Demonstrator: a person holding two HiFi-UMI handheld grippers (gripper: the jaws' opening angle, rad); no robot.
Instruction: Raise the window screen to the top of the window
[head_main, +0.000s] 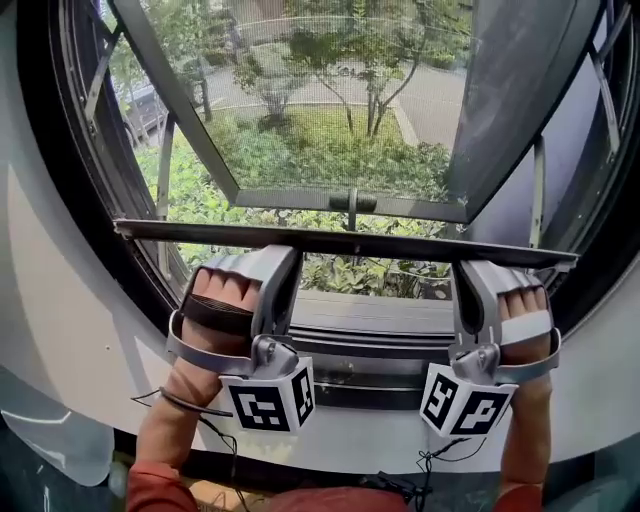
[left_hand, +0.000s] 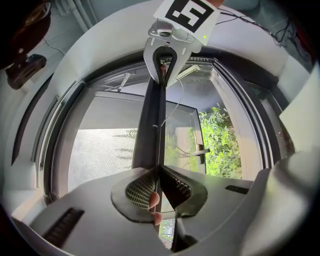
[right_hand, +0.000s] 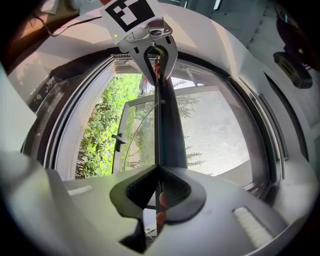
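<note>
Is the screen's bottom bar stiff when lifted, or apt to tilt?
Probably stiff: the bar runs straight between the left gripper and right gripper clamping it. Thin mesh suggests little weight. Uneven lifting might tilt it.

head view: above, close, facing out through window frame (head_main: 45, 150) | left gripper view: close, along screen bar (left_hand: 150, 125) | right gripper view: opposite way | shared: bar, open sash (head_main: 300, 197)

Sunlight is pouring through the dark window frame (head_main: 45, 170) in the white wall (head_main: 60, 340); green bushes (head_main: 300, 150) and trees (head_main: 372, 45) are growing outside.
</note>
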